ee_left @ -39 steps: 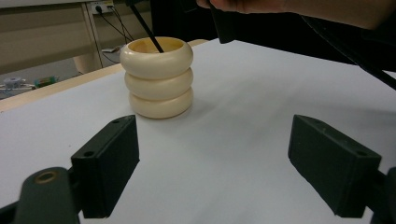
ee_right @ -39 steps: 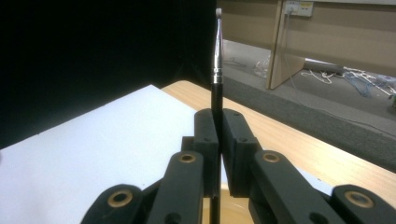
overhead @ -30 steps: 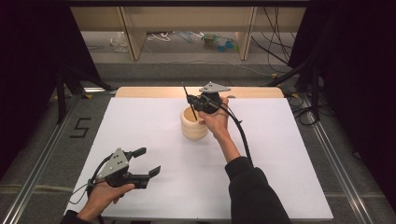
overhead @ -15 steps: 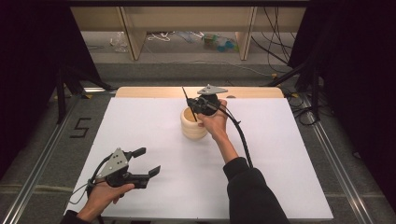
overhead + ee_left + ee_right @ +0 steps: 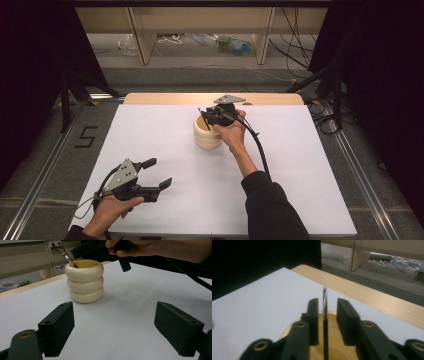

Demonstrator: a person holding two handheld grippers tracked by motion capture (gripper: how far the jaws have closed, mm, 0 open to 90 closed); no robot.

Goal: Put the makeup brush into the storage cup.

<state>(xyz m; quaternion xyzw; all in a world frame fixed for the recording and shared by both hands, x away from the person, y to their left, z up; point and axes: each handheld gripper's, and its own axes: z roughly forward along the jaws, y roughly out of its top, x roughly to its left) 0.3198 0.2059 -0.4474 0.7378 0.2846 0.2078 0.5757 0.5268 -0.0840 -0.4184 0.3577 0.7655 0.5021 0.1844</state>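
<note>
Space is left on both sides of the thin stick [image 5: 325, 322], since the right tool's [image 5: 325, 315] jaws have just been opening. The cup [image 5: 207, 134] is set at twelve o'clock near the bench's [image 5: 300, 165] far edge. The left tool [image 5: 155, 174] is held wide open and empty.

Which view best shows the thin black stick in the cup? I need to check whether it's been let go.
The right gripper view: the stick stands between the right hand-held gripper pads, gaps either side; those jaws have just been opening. The left gripper view shows its tip over the cup rim; in the high view it's a faint line.
</note>
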